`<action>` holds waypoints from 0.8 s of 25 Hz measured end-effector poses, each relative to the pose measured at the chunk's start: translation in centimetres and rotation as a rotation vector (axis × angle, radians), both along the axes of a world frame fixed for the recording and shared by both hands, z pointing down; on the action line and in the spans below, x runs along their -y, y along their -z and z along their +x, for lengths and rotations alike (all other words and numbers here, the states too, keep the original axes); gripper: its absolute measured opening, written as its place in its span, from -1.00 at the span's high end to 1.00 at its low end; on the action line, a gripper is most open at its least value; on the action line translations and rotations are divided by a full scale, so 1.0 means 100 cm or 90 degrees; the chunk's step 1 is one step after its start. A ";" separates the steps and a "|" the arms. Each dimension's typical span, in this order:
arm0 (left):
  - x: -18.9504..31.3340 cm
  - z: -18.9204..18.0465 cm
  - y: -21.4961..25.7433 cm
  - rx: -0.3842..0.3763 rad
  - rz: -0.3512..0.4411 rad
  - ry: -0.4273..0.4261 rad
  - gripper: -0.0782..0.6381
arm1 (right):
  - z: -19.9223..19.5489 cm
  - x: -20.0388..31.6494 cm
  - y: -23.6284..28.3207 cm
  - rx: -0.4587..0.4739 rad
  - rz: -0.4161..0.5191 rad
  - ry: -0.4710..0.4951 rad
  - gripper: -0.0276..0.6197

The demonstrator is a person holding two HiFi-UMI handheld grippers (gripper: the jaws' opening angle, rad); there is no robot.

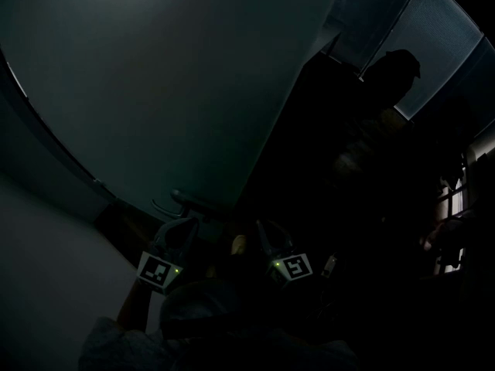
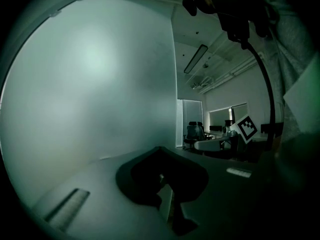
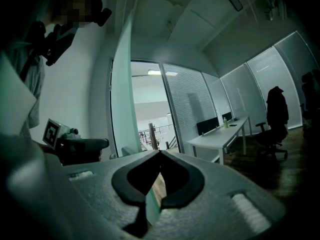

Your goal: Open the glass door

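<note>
Head view is very dark, but the frosted glass door [image 1: 155, 91] fills the upper left. Its free edge runs down toward the gap between the left gripper [image 1: 182, 230] and the right gripper [image 1: 267, 238], both low in the frame. A dim handle [image 1: 184, 199] sits just above the left gripper.

In the left gripper view the jaws are closed tip to tip on nothing I can make out, with the glass panel [image 2: 90, 84] close on their left. In the right gripper view the jaws are likewise closed and empty. There the door [image 3: 122, 94] shows edge-on with an open doorway beyond it, so it appears already swung open.

The main risk is that neither gripper holds the door, so it could drift back and its edge could strike a gripper. Closed jaw tips this near the glass could also knock it in such poor light.
</note>
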State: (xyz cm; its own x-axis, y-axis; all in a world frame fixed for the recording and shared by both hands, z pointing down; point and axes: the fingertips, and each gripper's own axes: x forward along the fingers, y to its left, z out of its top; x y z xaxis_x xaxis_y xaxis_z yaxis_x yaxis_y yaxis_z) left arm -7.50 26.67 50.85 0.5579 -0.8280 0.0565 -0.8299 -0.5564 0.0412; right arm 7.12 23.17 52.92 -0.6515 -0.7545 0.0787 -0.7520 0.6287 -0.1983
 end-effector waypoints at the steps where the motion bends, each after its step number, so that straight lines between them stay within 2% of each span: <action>1: -0.001 0.001 -0.002 0.004 -0.001 0.000 0.77 | 0.000 -0.001 -0.001 0.001 -0.001 0.000 0.92; 20: 0.001 -0.001 0.004 0.014 0.012 0.005 0.77 | -0.006 -0.006 0.003 0.016 0.021 0.019 0.92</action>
State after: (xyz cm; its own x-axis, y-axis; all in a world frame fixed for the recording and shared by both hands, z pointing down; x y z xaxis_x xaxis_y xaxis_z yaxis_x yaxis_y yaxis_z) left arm -7.60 26.61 50.48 0.5507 -0.8330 0.0526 -0.8345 -0.5509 0.0129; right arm 6.50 23.76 52.58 -0.6757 -0.7362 0.0378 -0.7275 0.6577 -0.1954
